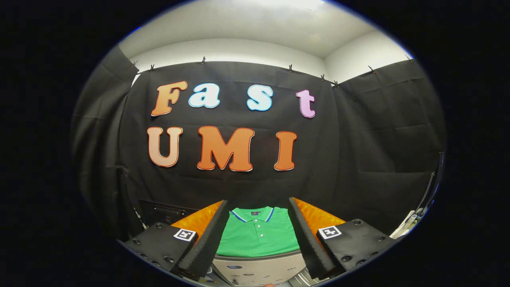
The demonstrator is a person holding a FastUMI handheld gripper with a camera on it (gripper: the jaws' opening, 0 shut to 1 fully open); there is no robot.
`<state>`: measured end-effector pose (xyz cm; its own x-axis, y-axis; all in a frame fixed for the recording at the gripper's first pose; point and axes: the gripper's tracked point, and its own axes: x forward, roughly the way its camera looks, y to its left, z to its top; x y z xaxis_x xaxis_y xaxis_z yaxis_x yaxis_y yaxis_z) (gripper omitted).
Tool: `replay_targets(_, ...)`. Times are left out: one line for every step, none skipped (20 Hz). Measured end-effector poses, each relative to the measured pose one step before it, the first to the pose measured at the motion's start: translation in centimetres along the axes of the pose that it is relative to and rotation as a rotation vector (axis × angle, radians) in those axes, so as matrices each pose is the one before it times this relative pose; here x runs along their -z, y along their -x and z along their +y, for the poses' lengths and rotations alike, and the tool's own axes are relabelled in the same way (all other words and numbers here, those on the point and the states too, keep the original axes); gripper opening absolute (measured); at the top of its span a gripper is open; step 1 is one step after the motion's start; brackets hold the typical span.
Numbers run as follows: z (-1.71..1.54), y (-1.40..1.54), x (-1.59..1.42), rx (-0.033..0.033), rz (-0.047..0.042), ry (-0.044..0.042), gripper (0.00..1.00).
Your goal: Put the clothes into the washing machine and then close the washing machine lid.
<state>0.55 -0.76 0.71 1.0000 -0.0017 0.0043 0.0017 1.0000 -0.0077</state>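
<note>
Black cloth walls close off the booth on three sides, white wall and ceiling above them. Below, an orange worktop [318, 217] runs across the base of the back cloth.

On it lies a green polo shirt with blue-and-white collar trim [259, 237], spread flat, front up, collar toward the cloth, hem toward the claw. Long axis runs straight away from the camera, in line with the fingers.

A pale grey, rounded machine top [259, 268] sits under the claw, its near edge overlapping the shirt's hem; probably the washing machine, but drum and lid cannot be made out, so contents unknown.

Claw [258, 235] held wide, nothing gripped. Fingers frame the shirt, one on each side; the shirt sits between and just beyond them, apparently lower. No contact visible.

Judgement: task not yet started. Next move calls for going forward and down onto the cloth, then pinching a fold near mid-body.
</note>
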Motion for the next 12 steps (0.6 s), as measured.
replay_targets(0.022,-0.175,-0.082,-0.00014,0.00004,0.00058,0.96)
replay_targets(0.027,-0.114,-0.038,-0.0018,0.00156,0.00104,0.96)
replay_targets(0.088,-0.182,0.176,-0.00109,0.00167,0.00295,0.96)
replay_targets(-0.061,-0.105,-0.09,0.00035,0.00135,0.00381,0.96)
replay_targets(-0.014,-0.038,0.083,0.0007,0.00206,0.00233,0.96)
replay_targets(-0.074,-0.178,0.081,-0.00004,0.00069,0.00006,0.96)
replay_targets(0.016,-0.205,-0.002,-0.00035,0.00101,-0.00276,0.96)
replay_targets(0.013,-0.255,0.068,-0.00147,-0.00066,-0.00202,0.96)
replay_targets(-0.015,-0.29,-0.045,-0.00003,-0.00084,0.00043,0.96)
replay_targets(-0.062,-0.345,-0.085,0.00029,0.00129,0.00031,0.96)
replay_targets(-0.169,-0.265,0.046,-0.00083,0.00014,-0.00055,0.96)
replay_targets(-0.135,-0.398,-0.056,-0.00152,-0.00098,-0.00187,0.96)
